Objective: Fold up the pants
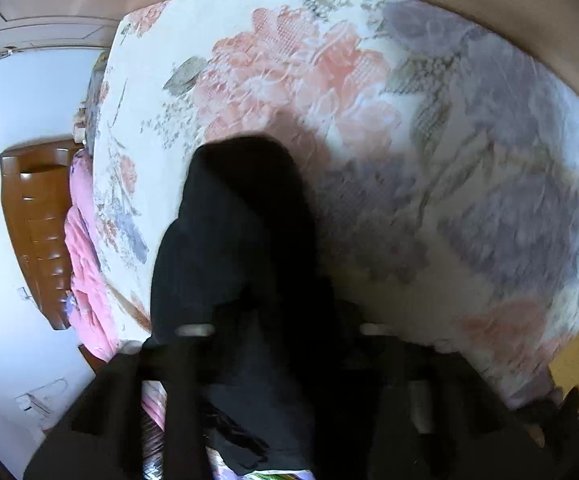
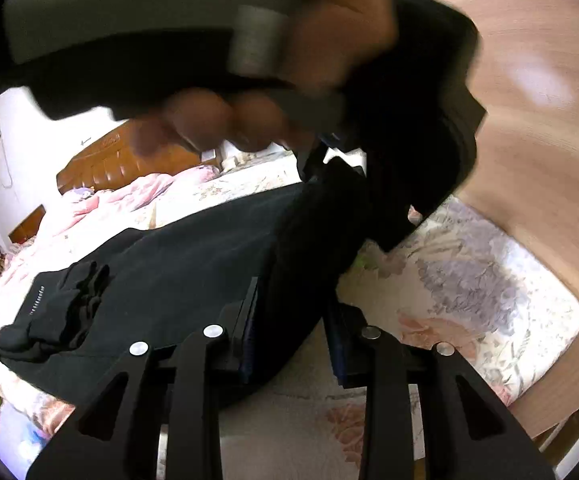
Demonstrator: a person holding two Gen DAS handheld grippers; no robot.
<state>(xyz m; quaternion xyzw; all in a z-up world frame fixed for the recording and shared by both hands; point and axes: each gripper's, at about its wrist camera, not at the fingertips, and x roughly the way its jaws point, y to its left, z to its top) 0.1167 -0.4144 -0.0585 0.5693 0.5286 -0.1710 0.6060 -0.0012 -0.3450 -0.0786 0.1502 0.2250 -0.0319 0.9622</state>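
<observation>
While the black fabric pants (image 2: 177, 264) lie across the floral mattress (image 2: 469, 280) near its foot edge, both the left gripper (image 1: 273, 332) and the right gripper (image 2: 289, 332) pinch one leg, mid-fold; next, carry it over toward the waistband

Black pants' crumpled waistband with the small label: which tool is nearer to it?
Right. The right tool grips the black pants mid-length, with the waistband off to its left in its view; the left tool holds the far leg end, raised beyond.
</observation>
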